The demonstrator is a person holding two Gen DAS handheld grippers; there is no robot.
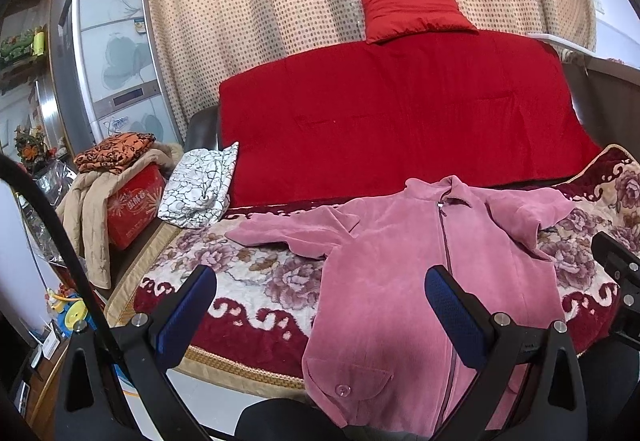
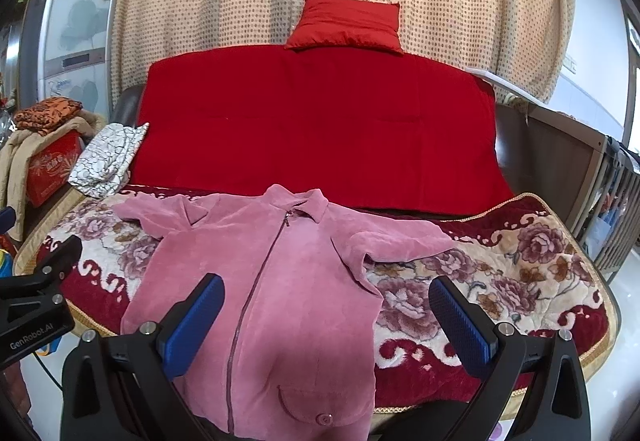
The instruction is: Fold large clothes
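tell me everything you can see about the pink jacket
The pink jacket looks like soft, finely ribbed velvety cloth. It has a fold-down collar, a front zipper closed up to the neck and rounded pocket flaps with a button near the hem. It lies face up and spread flat on the floral blanket, collar toward the red quilt, hem hanging over the front edge. Both sleeves are bent and rumpled. Neither open gripper touches it.

Red pillow (image 1: 414, 11), patterned cushion (image 1: 200, 187), fridge (image 1: 116, 61)
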